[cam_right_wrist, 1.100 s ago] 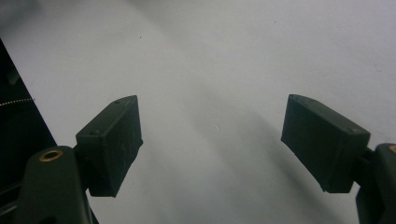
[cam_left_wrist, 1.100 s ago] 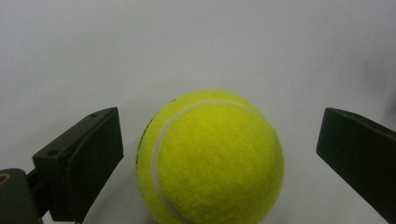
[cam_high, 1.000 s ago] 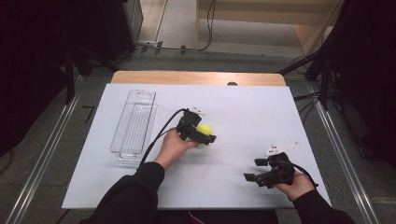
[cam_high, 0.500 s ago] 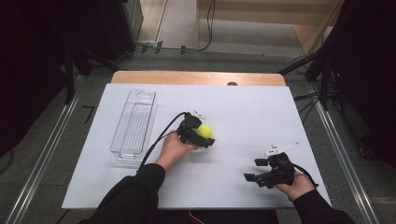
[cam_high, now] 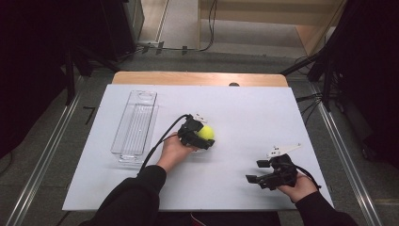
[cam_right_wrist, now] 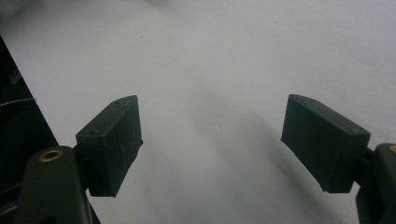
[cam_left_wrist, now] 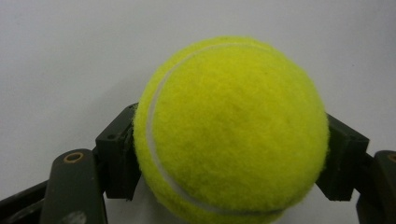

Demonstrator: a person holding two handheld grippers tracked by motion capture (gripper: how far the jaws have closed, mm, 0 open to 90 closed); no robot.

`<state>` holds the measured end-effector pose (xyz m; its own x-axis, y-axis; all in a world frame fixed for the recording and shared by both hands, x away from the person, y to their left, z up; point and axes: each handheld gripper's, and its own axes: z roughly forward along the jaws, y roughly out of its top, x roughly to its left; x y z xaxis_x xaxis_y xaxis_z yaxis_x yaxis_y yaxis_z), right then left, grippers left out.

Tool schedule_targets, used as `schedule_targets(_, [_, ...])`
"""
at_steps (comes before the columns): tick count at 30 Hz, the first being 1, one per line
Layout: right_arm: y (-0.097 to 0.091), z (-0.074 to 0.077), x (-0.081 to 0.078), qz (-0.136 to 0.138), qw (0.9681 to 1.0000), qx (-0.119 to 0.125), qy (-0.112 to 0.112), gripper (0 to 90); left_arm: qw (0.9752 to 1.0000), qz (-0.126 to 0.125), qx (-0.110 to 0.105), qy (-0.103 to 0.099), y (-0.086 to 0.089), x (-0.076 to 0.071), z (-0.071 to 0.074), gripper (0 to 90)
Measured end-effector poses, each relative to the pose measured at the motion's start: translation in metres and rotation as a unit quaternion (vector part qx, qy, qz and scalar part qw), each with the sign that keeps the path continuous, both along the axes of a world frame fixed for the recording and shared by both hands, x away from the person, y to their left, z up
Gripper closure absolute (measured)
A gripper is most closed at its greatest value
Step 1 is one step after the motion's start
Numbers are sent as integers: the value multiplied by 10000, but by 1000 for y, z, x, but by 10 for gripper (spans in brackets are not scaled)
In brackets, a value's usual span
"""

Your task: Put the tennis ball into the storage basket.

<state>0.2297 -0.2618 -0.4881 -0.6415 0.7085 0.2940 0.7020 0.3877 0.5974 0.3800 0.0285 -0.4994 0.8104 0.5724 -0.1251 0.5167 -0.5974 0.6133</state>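
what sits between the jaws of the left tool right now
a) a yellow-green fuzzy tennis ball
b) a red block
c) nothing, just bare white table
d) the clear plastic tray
a) In the left gripper view both black pads press the sides of the yellow-green fuzzy tennis ball, the left tool having just been closing on it.

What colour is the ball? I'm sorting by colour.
Yellow-green tennis ball with a white seam; clearest in the left gripper view.

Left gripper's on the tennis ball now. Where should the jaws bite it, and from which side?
Grip the tennis ball across its widest middle, one pad on each flank, coming in low and level from the person's side. It is round, so off-centre pads would slip. The left gripper, whose jaws have just been closing, already presses it there.
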Motion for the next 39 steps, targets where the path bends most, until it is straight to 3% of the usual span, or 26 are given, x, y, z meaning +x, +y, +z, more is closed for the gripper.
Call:
schedule_targets(22, [0,0,0,-5,10000,-6,8,182,9999,40,-23,135,3,2,3,255])
schedule_targets(39, [0,0,0,-5,10000,11,5,182,9997,-58,-106,190,8,-3,21,255])
